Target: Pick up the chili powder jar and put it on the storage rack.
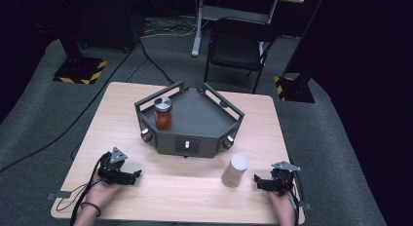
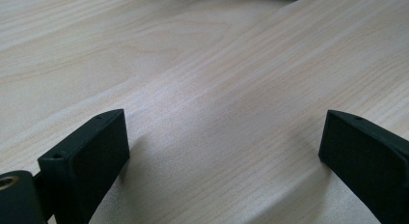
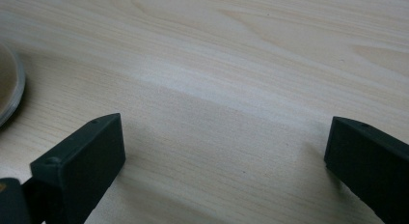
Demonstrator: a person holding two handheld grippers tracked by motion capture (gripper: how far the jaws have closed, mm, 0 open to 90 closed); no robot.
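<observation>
Wooden table (tray, white jar)

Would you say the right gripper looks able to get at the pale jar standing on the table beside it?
Probably yes. The right gripper rests with its jaws wide apart, pointing toward the pale jar, and bare table lies between them. The grey tray sits farther back, out of the way.

Wooden table on grey carpet. Grey angular tray at table centre, 3 knobs on its front. Black folding chair behind the table. 2 black stand bases with yellow-black hazard tape, left and right. Cables on floor.
</observation>
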